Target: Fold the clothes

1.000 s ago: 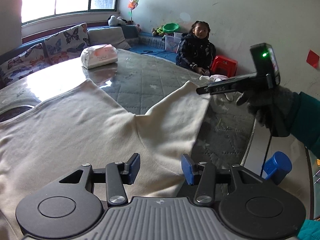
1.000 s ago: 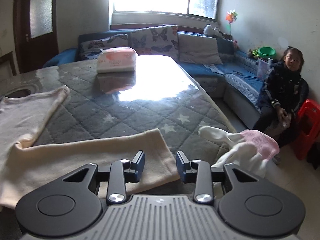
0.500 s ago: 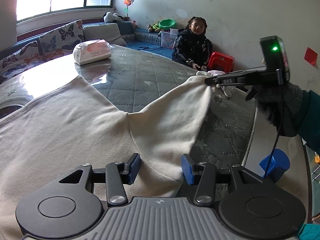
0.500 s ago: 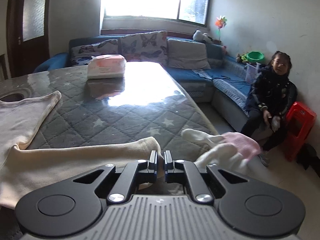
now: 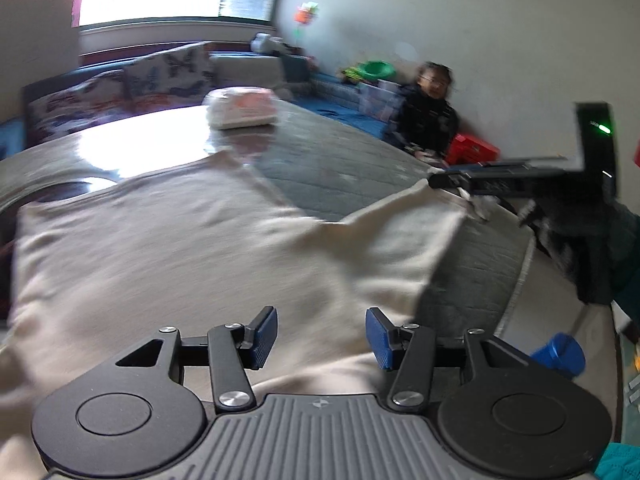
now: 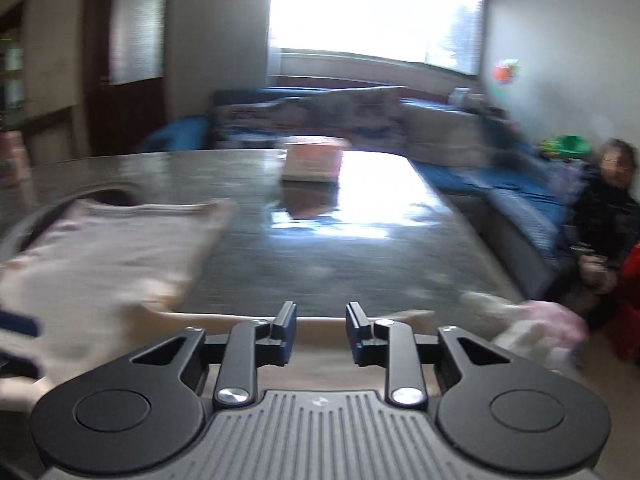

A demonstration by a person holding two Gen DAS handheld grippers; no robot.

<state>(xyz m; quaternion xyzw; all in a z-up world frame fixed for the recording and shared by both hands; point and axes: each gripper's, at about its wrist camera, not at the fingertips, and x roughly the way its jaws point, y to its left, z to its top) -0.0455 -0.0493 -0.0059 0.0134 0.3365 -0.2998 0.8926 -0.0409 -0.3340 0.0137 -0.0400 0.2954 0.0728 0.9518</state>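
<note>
A cream long-sleeved garment (image 5: 180,240) lies spread on the grey quilted table (image 5: 340,168). My left gripper (image 5: 322,334) hovers over its body, blue pads apart and still opening, with nothing between them. One sleeve (image 5: 400,232) stretches right towards my right gripper (image 5: 440,180), held by a gloved hand. In the right wrist view, the right gripper (image 6: 321,324) has its jaws apart and opening. The sleeve's edge (image 6: 400,316) runs just beyond and under them, and no pad presses on it. The garment's body (image 6: 100,260) lies to the left. Both views are blurred.
A tissue pack (image 5: 240,110) sits far back on the table. White and pink cloth (image 6: 532,324) hangs at the table's right corner. A seated child (image 5: 430,120) and a red stool (image 5: 472,148) are beyond the table edge. A blue container (image 5: 558,354) stands on the floor.
The right gripper closed on the sleeve's end half a second ago; its jaws now stand apart and it has lifted. Both views have swung sideways and blurred.
</note>
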